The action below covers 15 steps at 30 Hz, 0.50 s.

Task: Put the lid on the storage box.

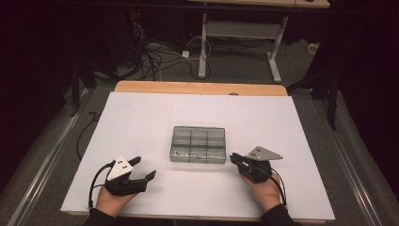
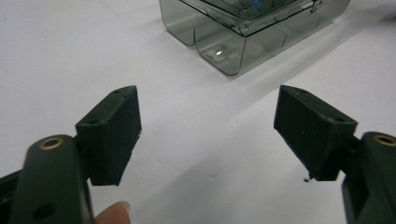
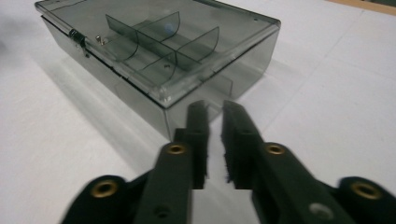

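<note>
Smoky plastic divided box, lid closed, holds small metal bits.

Dim room; grey floor; tangled cables; desk frame

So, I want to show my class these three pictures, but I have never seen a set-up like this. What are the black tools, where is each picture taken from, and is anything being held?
A person sits at a table covered by a white sheet and holds a hand-operated gripper in each hand. The wide picture comes from a camera above. The other two come from cameras riding on each gripper, looking along its black jaws.

The left gripper has its jaws wide apart over bare sheet. The right gripper has its jaws nearly together, a narrow gap between them, just short of a corner of the box. Neither holds anything.

On the sheet lies a smoky clear plastic box, lid closed, with dividers inside.
</note>
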Available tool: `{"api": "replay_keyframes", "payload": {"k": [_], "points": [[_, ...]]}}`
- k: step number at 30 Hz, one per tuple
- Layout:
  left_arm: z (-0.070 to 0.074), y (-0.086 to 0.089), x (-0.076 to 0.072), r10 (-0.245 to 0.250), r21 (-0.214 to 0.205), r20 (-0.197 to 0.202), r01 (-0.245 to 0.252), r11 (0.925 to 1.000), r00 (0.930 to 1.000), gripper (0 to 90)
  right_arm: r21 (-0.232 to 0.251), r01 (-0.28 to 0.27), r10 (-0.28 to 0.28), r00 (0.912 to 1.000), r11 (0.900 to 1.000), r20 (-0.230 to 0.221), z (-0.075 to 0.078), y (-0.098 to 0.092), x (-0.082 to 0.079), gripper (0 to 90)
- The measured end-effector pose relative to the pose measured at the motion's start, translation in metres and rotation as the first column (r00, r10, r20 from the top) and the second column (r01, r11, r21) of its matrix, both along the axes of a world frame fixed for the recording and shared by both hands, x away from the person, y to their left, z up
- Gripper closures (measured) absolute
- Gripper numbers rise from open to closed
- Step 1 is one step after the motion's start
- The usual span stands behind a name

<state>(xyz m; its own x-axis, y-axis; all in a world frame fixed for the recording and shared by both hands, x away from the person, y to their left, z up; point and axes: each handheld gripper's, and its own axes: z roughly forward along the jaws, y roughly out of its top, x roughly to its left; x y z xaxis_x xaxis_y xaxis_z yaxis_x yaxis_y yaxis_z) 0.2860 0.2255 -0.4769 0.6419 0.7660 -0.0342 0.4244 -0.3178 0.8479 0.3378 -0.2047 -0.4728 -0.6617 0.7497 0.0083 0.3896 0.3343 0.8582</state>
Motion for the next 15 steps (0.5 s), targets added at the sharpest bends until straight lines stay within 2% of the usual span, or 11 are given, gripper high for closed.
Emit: {"api": "replay_keyframes", "payload": {"k": [4, 8, 11, 15], "points": [[0.003, 0.003, -0.002, 0.012, 0.000, 0.010, -0.012, 0.9999, 0.9999, 14.7, 0.047, 0.014, -0.013, 0.9992, 0.9988, -0.037, -0.001, -0.014, -0.007, 53.3], [0.002, 0.007, -0.001, 0.023, 0.004, -0.007, -0.023, 0.9997, 0.9997, 8.9, 0.041, 0.013, -0.014, 0.9998, 0.9991, 0.011, -0.001, -0.019, -0.018, 32.1], [-0.001, 0.008, 0.001, 0.023, 0.026, -0.029, -0.022, 0.9994, 0.9993, 0.0, 0.037, 0.023, -0.024, 0.9989, 0.9991, 0.039, -0.002, -0.023, -0.026, 22.9], [-0.001, 0.010, 0.000, 0.034, 0.022, -0.015, -0.034, 0.9992, 0.9993, 0.0, 0.057, 0.030, -0.035, 0.9961, 0.9979, 0.081, 0.001, -0.029, -0.036, 13.6]]}}
